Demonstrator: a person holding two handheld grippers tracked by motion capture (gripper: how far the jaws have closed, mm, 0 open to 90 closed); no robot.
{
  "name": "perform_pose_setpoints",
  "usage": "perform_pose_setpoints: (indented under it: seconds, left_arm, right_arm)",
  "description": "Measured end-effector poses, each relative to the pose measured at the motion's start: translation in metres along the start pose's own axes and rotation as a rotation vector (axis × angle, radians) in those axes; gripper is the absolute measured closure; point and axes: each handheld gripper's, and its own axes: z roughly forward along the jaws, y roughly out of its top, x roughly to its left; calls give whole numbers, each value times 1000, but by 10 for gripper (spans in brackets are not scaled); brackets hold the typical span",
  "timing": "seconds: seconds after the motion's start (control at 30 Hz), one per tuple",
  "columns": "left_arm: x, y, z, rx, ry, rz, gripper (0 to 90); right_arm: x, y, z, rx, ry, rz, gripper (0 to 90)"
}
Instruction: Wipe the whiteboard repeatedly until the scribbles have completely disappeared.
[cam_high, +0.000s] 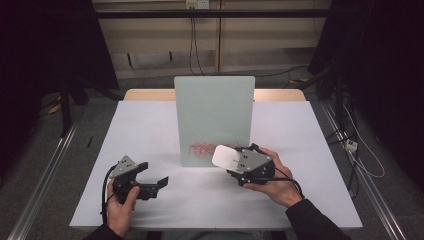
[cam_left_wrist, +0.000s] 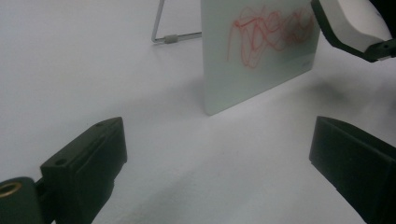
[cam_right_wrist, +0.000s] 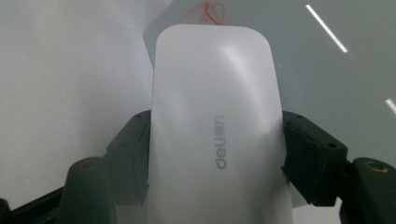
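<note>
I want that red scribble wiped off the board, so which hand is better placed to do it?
Right. The right claw is shut on the white eraser, close by the red scribble on the upright board. The left claw is open, holding nothing, farther off.

A pale grey-green board (cam_high: 214, 117) is standing on the white table (cam_high: 150, 130), showing a looping red scribble (cam_high: 201, 149) near its lower edge. A white eraser (cam_right_wrist: 215, 140) is bearing grey lettering. Black jaws are showing on the left gripper (cam_high: 154, 184) and right gripper (cam_high: 235, 162), each topped by a grey plate.

Lab: rail frame (cam_high: 45, 165), loose cables (cam_high: 360, 150), table (cam_high: 150, 125).
</note>
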Motion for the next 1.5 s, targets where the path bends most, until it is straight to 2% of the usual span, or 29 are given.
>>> perform_pose_setpoints:
  seconds: [0.03,0.27,0.37,0.47,0.53,0.7,0.77,0.83,0.87,1.03,1.2,1.5]
  left_arm:
    - [0,0,0,-1,0,0,40]
    - [-1,0,1,3,0,1,40]
    - [0,0,1,4,0,-2,40]
    - [0,0,0,2,-1,3,40]
    - [-1,1,0,-1,-7,5,41]
    - [-1,1,0,-2,-10,4,40]
    - [-1,1,0,1,-8,4,40]
    - [-1,1,0,-1,-7,3,41]
    - [-1,1,0,1,-6,4,40]
    - [-1,1,1,3,-7,6,41]
    - [-1,1,1,2,-11,4,40]
    - [-2,1,1,3,-11,3,40]
  right_arm:
    - [1,1,1,8,-14,-20,314]
    - [2,3,8,32,-76,-81,314]
    - [5,3,10,56,-117,-122,314]
    - [5,2,13,88,-144,-143,313]
    - [4,0,16,101,-146,-118,314]
    - [5,-1,20,127,-155,-137,315]
    - [5,-3,22,137,-148,-130,314]
    - [4,-4,24,153,-153,-150,315]
    - [5,-4,25,150,-152,-140,315]
    - [7,-3,27,155,-170,-166,315]
    - [7,0,29,131,-181,-151,316]
    - [14,3,39,139,-118,-173,316]
